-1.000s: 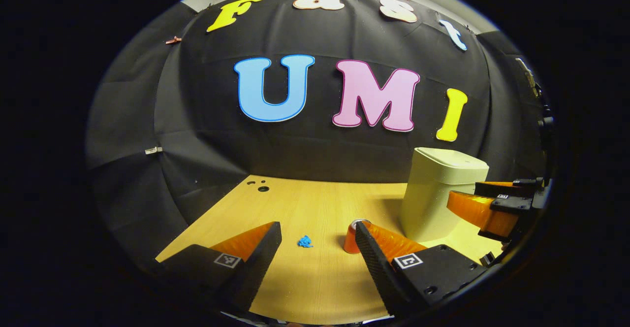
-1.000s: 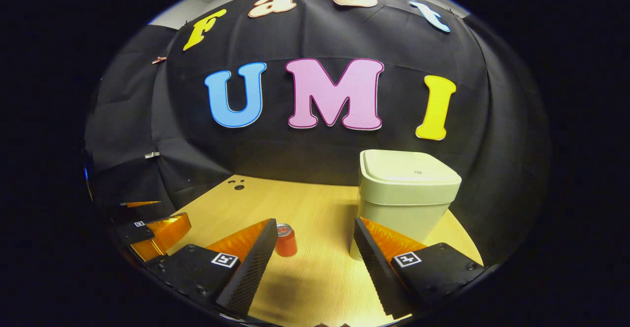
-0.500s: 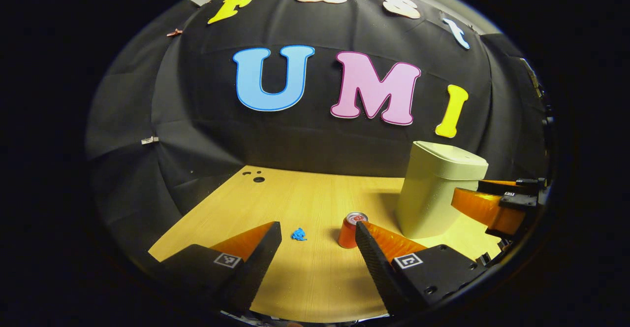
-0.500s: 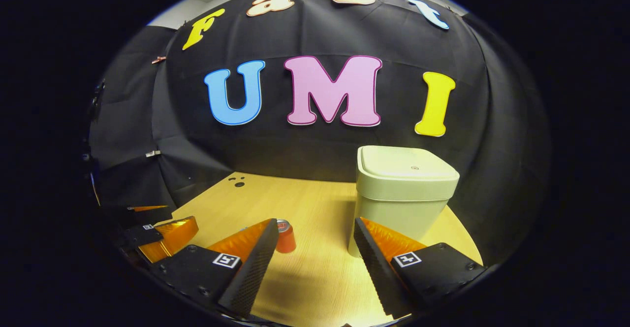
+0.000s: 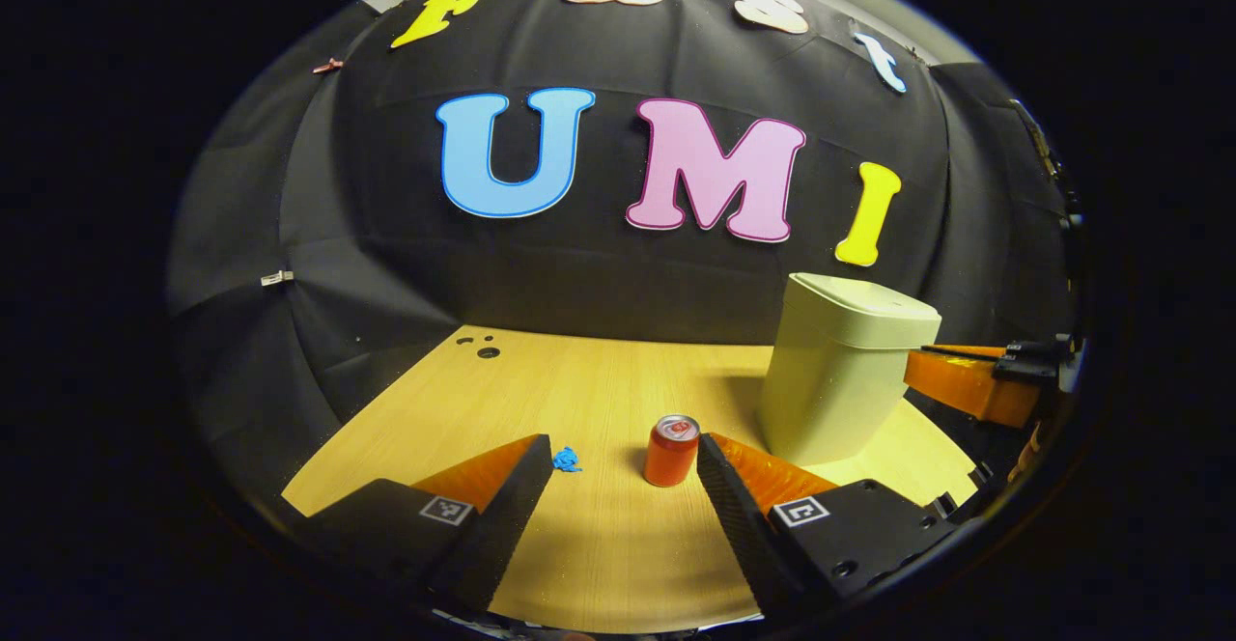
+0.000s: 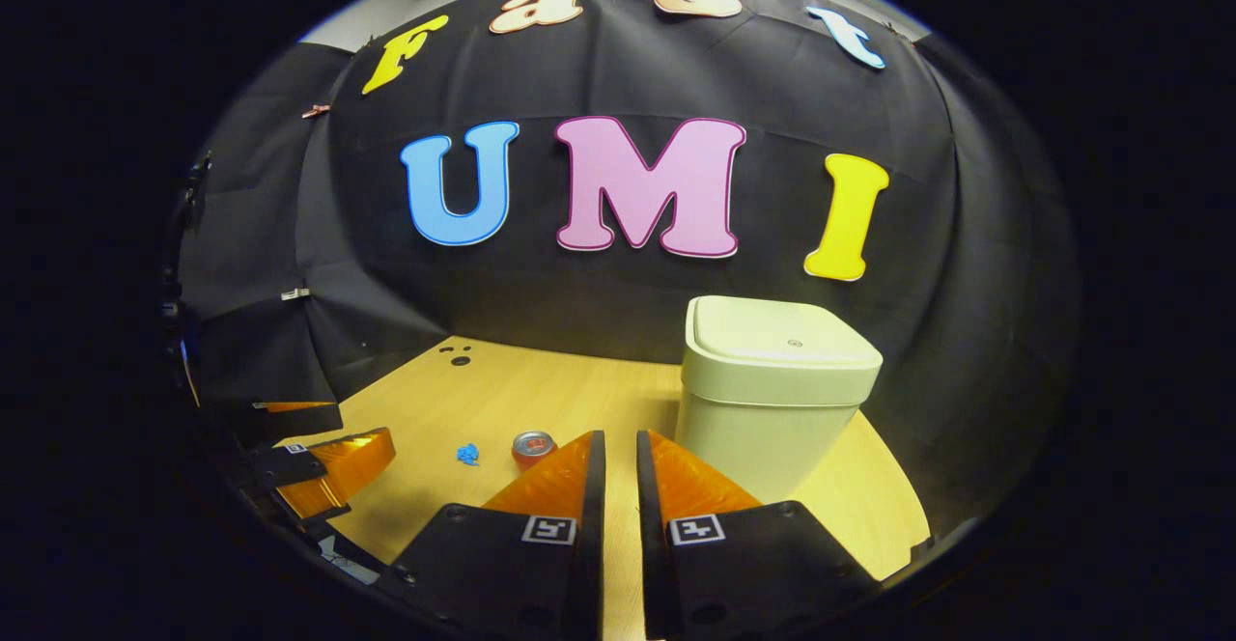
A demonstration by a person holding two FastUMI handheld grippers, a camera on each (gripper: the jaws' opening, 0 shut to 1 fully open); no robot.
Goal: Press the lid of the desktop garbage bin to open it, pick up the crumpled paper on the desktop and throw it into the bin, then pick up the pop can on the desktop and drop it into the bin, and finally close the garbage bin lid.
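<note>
Bin lid's shut; I'd tap it w/ clenched, empty right gripper. Left gripper gapes near bin.

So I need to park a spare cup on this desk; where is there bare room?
Bare wood lies between the cable holes and the crumpled paper, and along the desk's far edge. It is crowded around the pop can and the bin.

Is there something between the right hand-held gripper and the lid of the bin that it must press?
Nothing visible is in the way. The right hand-held gripper is nearly shut and empty; the bin lid lies ahead, closed and bare. The pop can stands aside.
</note>
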